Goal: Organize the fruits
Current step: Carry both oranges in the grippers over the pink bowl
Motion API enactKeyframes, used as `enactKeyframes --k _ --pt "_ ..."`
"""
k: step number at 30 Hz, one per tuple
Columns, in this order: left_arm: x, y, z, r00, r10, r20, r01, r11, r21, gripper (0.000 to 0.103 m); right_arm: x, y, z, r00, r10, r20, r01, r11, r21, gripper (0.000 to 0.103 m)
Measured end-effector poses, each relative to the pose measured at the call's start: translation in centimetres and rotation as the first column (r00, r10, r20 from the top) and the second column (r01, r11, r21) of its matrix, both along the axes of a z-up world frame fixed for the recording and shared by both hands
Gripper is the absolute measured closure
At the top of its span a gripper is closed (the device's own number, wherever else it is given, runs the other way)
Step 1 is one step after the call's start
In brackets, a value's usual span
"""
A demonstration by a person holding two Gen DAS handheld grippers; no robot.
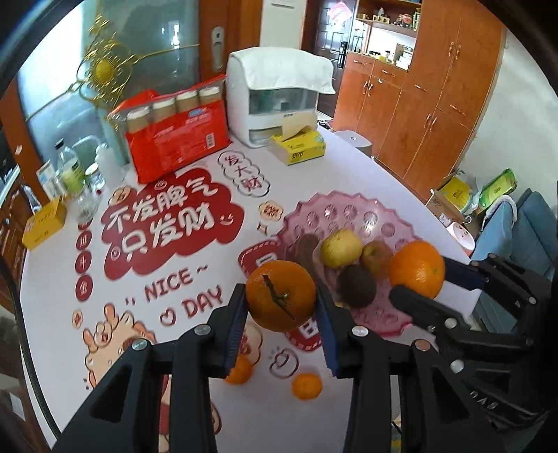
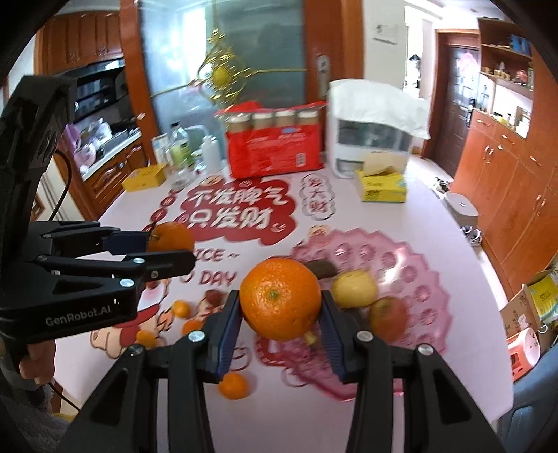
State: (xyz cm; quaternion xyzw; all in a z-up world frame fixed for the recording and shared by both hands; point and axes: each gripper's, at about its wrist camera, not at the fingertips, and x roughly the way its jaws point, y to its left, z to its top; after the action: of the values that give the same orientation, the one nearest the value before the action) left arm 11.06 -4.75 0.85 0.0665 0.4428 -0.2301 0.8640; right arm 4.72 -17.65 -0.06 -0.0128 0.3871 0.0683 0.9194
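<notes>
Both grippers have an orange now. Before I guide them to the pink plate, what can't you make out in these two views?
- Left wrist view: a small orange on the table is half hidden by a finger of the left gripper.
- Right wrist view: a dark fruit on the pink plate is blurred and partly behind the held orange; its kind is unclear.
- Both views: the plate's near rim is hidden behind the grippers.

My table (image 1: 314,181) carries a white printed cloth with red lettering. Behind it stands a frosted glass door (image 2: 223,45) in a wooden frame. Reddish-brown cabinets (image 1: 429,115) line the wall on my right, beside a dark door (image 1: 336,31). Daylight is bright and even.
</notes>
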Motion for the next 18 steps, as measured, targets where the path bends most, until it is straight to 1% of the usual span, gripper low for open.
enactKeyframes --k 5,12,15,18 --pt "2.4 -3.6 1.1 1.000 -0.008 0.021 0.008 1.000 0.021 0.066 1.5 -4.2 1.4 0.998 -0.046 0.038 0.046 0.999 -0.007 0.059" --pt "6.5 -8.8 2.0 0.998 -0.011 0.055 0.009 0.999 0.036 0.066 4.5 -10.3 3.1 0.988 -0.116 0.098 0.120 0.992 -0.044 0.059" --pt "8.2 -10.8 1.8 0.998 -0.003 0.058 0.000 0.999 0.042 0.066 6.0 -12.4 3.0 0.985 -0.137 0.107 0.143 0.988 -0.054 0.059" --pt "10.0 -12.9 0.5 0.999 0.003 0.033 -0.004 0.999 0.050 0.066 7.4 -14.2 2.1 0.984 -0.157 0.081 0.160 0.986 -0.035 0.059"
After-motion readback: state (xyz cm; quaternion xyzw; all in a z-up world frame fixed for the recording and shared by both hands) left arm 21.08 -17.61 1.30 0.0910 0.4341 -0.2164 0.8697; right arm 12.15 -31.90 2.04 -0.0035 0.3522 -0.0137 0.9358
